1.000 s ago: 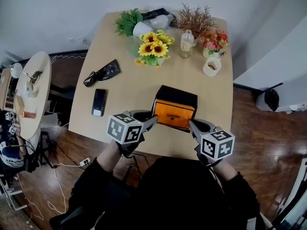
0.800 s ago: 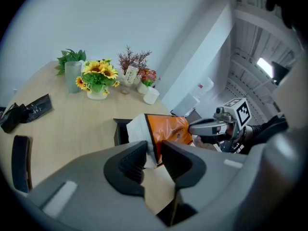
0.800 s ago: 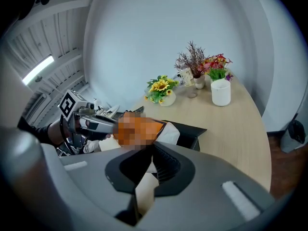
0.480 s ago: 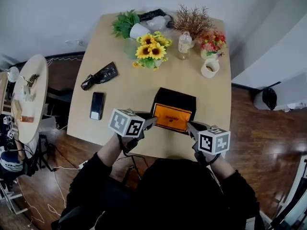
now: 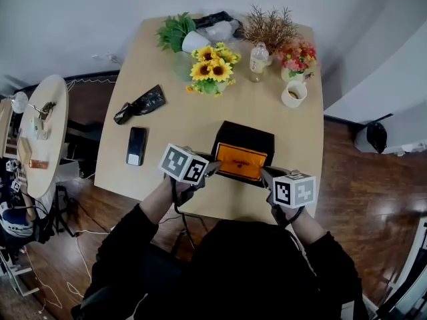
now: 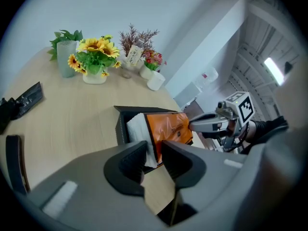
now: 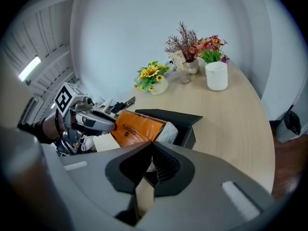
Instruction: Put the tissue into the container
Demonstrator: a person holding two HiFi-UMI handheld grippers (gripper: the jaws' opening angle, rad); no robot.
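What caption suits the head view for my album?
Left gripper and right gripper hold an orange tissue pack, tilted, partly inside a black container.

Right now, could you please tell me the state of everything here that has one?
left gripper, shut on tissue pack
right gripper, shut on tissue pack
tissue pack, partly inside container
container, open
mug, upright, holds brown drink
bottle, upright

Soft, even light is falling across the table [image 5: 200, 122], leaving faint shadows. A ceiling strip light [image 6: 275, 71] is glaring in both gripper views, where fisheye edges are bending and darkening.
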